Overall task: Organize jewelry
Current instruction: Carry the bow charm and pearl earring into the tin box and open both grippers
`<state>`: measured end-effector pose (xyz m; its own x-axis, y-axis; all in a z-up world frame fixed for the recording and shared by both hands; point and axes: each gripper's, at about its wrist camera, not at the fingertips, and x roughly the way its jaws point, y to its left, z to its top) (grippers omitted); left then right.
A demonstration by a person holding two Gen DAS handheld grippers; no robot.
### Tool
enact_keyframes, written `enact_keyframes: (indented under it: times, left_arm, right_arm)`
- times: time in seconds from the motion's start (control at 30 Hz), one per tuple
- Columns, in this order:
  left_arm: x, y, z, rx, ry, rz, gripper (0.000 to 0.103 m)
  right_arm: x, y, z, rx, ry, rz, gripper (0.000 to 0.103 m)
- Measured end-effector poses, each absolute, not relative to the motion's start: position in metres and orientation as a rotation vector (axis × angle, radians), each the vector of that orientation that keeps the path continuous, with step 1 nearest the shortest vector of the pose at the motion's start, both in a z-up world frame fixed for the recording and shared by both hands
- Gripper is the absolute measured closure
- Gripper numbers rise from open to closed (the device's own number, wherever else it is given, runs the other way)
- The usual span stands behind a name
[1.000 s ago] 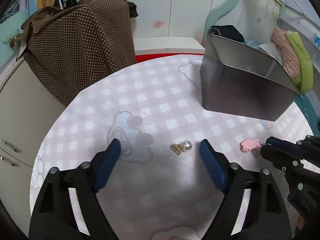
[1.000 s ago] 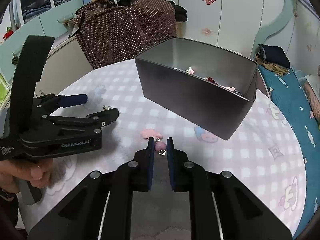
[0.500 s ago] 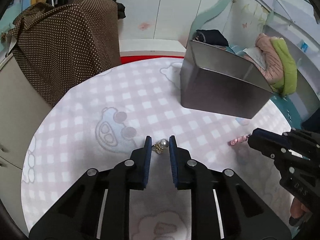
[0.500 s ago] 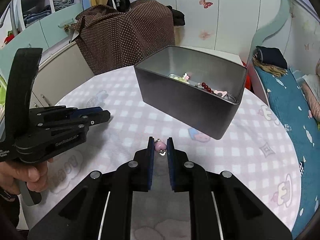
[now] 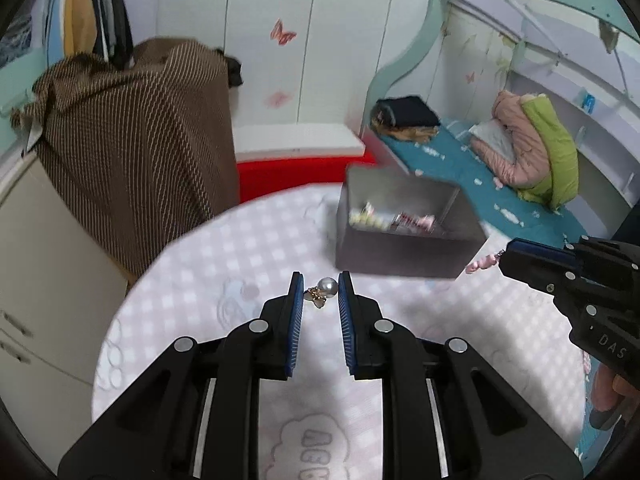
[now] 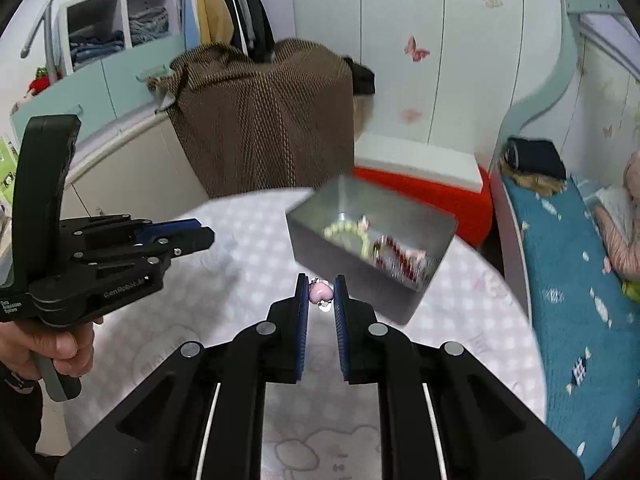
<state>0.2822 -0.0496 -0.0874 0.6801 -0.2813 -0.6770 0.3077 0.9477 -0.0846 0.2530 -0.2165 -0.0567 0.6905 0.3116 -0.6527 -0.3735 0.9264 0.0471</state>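
My left gripper is shut on a pearl earring with a gold charm and holds it above the round table. My right gripper is shut on a pink charm earring, also lifted; the pink charm earring shows in the left wrist view at the right gripper's tip. The grey metal box stands at the table's far side with a bead bracelet and other jewelry inside; it also shows in the right wrist view. The left gripper shows in the right wrist view at the left.
The table has a pink checked cloth. A brown dotted cover drapes furniture behind the table at left. A red and white bench and a bed with blue sheet lie beyond.
My left gripper closed on the pearl earring and lifted it. Both grippers have risen with their earrings and the box now appears farther below, its inside visible.
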Motion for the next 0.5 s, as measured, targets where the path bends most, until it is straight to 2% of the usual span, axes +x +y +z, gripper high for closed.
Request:
enact_keyframes:
  times: [0.3, 0.5]
  left_arm:
    - [0.297, -0.077, -0.017, 0.072, 0.622, -0.387, 0.086]
    - [0.332, -0.095, 0.009, 0.032, 0.624, -0.437, 0.086]
  right_arm:
    - [0.278, -0.222, 0.001, -0.142, 0.589, 0.355, 0.092]
    - [0.306, -0.235, 0.016, -0.101, 0.588, 0.341, 0.092]
